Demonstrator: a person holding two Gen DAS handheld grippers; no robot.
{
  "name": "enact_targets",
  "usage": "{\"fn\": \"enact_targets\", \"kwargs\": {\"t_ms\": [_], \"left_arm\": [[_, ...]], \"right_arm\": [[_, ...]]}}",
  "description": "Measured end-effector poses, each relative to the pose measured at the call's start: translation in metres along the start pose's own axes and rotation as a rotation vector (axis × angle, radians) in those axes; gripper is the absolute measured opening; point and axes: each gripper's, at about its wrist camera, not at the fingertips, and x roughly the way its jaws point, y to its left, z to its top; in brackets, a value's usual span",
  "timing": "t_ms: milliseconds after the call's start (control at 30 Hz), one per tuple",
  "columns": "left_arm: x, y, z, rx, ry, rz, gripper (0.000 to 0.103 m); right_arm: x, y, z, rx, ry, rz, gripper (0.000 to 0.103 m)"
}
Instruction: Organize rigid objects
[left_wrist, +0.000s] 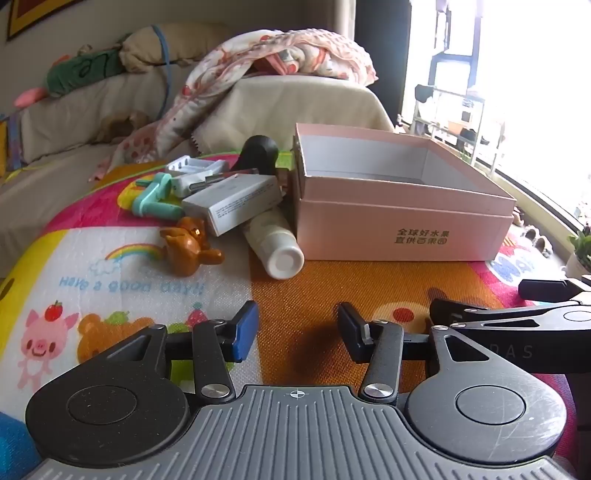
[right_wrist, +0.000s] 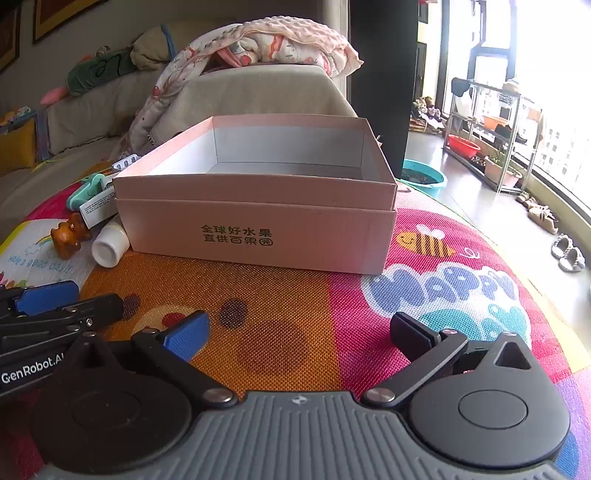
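The colourful cartoon-printed foam play mat (left_wrist: 314, 280) carries everything. On it the open pink cardboard box (right_wrist: 258, 221) sits straight ahead of the right gripper (right_wrist: 299, 334) and looks empty — the place the loose things should go, I judge.

The pile lies just left of the box, so ahead and to the left of the left gripper (left_wrist: 297, 330), which is the nearer of the two. In it the white rectangular carton (left_wrist: 232, 205) rests across the white plastic bottle (left_wrist: 275, 242). The bottle's long axis runs toward the camera, cap end nearest, its side close against the box's left wall. The small brown glossy bear figurine (left_wrist: 188, 245) lies to the bottle's left — clear of the heap, likely the easiest first pick.

Both grippers hover over the mat with fingers apart and nothing between them, the right one wider.
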Motion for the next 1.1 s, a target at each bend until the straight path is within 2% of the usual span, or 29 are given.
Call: {"fn": "enact_targets", "kwargs": {"t_ms": [1100], "left_arm": [[0.0001,-0.0008,0.0001,0.006,-0.002,0.005,0.053]], "right_arm": [[-0.0008,-0.0008,-0.0004,0.003,0.0,0.002,0.103]]}}
